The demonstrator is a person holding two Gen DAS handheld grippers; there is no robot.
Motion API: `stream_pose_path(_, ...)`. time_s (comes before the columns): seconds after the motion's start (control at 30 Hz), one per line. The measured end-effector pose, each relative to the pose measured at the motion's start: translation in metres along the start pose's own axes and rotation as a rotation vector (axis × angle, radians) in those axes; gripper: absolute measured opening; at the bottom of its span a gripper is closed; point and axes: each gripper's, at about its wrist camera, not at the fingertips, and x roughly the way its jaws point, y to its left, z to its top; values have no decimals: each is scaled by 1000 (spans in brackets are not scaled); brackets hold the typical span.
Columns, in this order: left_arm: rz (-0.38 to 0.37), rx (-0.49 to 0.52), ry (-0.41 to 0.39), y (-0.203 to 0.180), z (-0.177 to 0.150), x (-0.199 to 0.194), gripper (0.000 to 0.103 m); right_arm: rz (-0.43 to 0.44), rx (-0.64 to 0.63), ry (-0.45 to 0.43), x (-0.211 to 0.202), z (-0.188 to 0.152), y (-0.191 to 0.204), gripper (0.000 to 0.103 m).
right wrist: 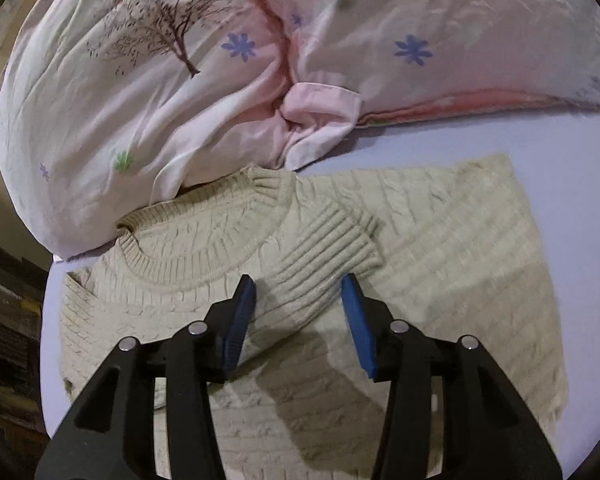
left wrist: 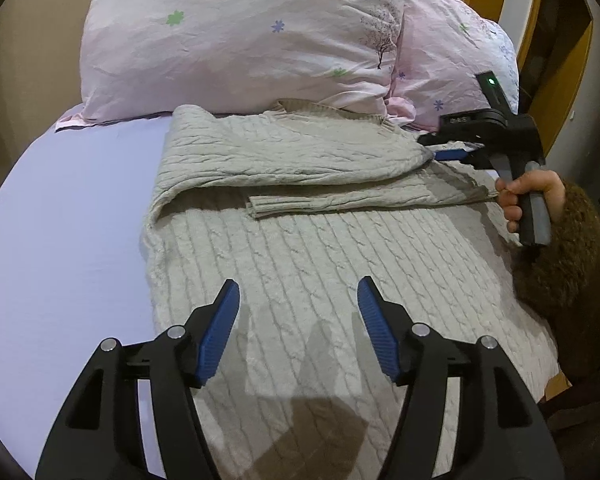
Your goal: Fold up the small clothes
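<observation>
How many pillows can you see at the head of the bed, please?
2. One pillow lies at the left behind the sweater's collar; the other pillow sits to its right, partly tucked behind it. More could be hidden outside the view.

Ahead of me lie two pale pink pillows [left wrist: 240,36] side by side, printed with small blue and green flowers and a bare dark tree. They rest on a bed [left wrist: 68,216] under a smooth lavender sheet. A yellow wooden frame [left wrist: 556,60] stands behind.
</observation>
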Motion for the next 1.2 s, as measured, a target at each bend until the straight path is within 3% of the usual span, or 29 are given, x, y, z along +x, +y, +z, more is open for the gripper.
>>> stream_pose_path(0.17, 2, -23, -5, 10, -4, -3, 63, 63, 116, -3, -6, -7, -22, 45)
stream_pose_path(0.2, 1, -26, -4, 11, -5, -3, 63, 70, 119, -10, -5, -6, -23, 24)
stream_pose_path(0.27, 1, -28, -3, 11, -7, -4, 63, 129, 107, -24, -3, -6, -23, 12)
stream_pose_path(0.4, 5, -38, -3, 16, -12, -10, 63, 201, 122, -90, -28, -8, -26, 9)
stream_pose_path(0.53, 0, -68, -14, 24, -19, -21, 63, 235, 111, -129, -69, -34, -35, 9)
stream_pose_path(0.63, -16, -91, -25, 31, -24, -32, 63, 170, 107, -101, -78, -62, -51, 13)
stream_pose_path(0.73, -31, -115, -25, 37, -33, -46, 65, 119, 151, -40, -83, -87, -82, 25)
stream_pose_path(0.8, -52, -144, -23, 43, -41, -55, 69, 123, 182, -49, -98, -102, -102, 53)
stream_pose_path(0.87, -77, -177, -22, 49, -51, -62, 69, 112, 203, -77, -116, -119, -121, 61)
stream_pose_path(1.0, -109, -225, -7, 54, -67, -67, 69, 123, 212, -36, -130, -149, -150, 59)
stream_pose_path(1.1, -154, -245, 11, 50, -77, -66, 69, 103, 162, 14, -136, -175, -153, 56)
stream_pose_path(1.2, -178, -236, 15, 41, -85, -66, 69, 143, 123, 35, -143, -193, -152, 52)
